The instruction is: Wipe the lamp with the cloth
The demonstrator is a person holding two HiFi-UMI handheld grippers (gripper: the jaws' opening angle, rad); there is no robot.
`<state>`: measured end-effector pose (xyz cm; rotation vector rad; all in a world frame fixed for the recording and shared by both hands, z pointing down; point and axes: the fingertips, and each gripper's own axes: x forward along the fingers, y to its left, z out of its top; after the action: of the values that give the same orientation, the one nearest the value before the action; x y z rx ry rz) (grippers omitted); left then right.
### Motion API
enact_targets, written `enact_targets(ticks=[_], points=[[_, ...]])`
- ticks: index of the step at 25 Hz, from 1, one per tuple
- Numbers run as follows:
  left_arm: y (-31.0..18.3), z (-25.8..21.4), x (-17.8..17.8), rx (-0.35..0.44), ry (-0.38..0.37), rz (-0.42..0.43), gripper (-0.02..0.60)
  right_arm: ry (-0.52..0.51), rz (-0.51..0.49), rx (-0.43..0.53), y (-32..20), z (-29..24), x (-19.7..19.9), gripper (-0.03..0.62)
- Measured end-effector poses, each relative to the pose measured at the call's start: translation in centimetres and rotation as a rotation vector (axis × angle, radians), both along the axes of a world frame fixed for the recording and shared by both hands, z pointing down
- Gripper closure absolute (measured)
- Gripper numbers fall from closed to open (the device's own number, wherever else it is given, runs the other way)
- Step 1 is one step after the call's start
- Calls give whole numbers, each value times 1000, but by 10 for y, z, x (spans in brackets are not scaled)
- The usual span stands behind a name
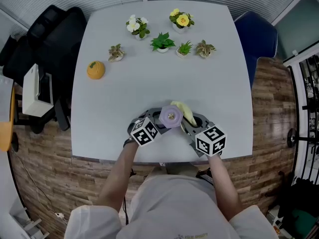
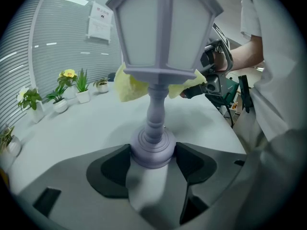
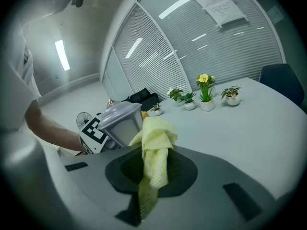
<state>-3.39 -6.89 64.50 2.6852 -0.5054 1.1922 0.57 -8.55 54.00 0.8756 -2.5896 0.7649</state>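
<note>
The left gripper (image 2: 152,163) is clamping the lamp (image 2: 160,42) by its round base, jaws spread wide with a pad pressing on each side. Judging by the pose, this grip is bracing the lamp upright on the counter (image 1: 124,98) so it is not tipping under the wiping pressure. The right gripper (image 3: 153,170) is pinching the yellow cloth (image 3: 156,147) tightly between its closed jaws. A bunched fold is sticking out ahead of the tips, and that fold is pressing against the lamp's shade, on the side away from the left gripper. The loose tail is hanging down behind the jaws, clear of the lamp. Wiping looks to be under way at the lower edge of the shade, while the stem and base below the shade are showing no cloth on them yet. The lamp is standing at the near edge of the counter, close to the person.
</note>
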Motion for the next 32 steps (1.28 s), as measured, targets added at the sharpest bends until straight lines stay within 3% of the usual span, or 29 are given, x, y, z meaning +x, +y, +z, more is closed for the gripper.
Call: enact_targets(ticks=[19, 32], points=[[3, -1, -1, -8, -6, -7, 275, -20, 22, 59, 19, -38, 4, 554], [2, -1, 0, -6, -4, -6, 276, 53, -9, 33, 11, -13, -4, 554]])
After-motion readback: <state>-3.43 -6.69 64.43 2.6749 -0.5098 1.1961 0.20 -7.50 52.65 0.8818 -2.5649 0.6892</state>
